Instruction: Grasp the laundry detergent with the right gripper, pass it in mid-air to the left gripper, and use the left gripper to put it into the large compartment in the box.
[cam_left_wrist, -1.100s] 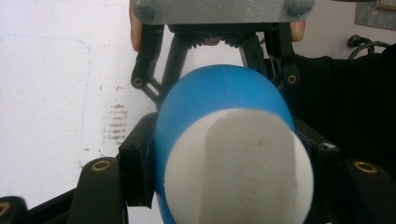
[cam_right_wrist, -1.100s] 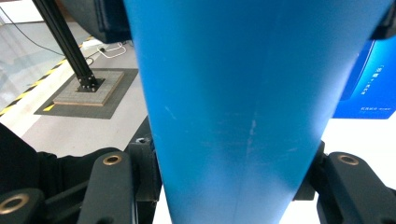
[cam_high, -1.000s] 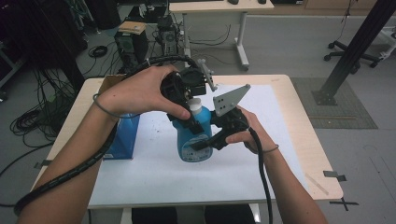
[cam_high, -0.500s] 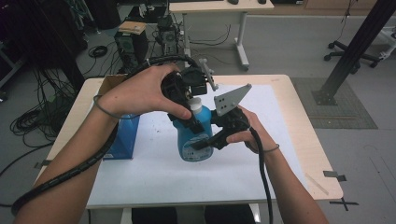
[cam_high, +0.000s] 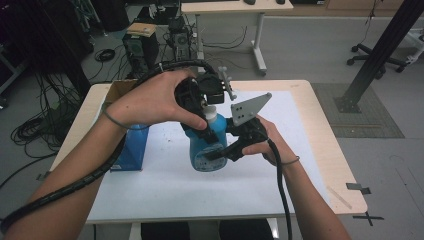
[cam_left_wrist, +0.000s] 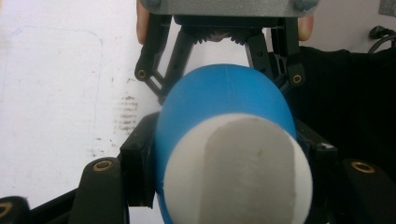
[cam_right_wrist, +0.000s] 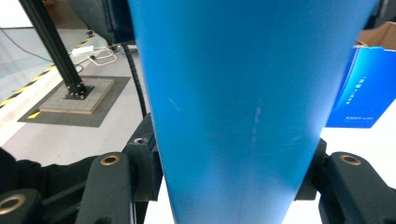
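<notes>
We've got the blue bottle upright mid-table, right gripper clamping its body, left gripper clamping the white cap; keep the body braced while twisting.

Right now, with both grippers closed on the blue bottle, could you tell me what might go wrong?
1. The left gripper clamps the white cap from above while the right gripper squeezes the blue bottle; twisting could make the smooth body slip.
2. If the cap loosens, any contents might spill onto the white mat.
3. The blue box stands close by and could be knocked.
</notes>
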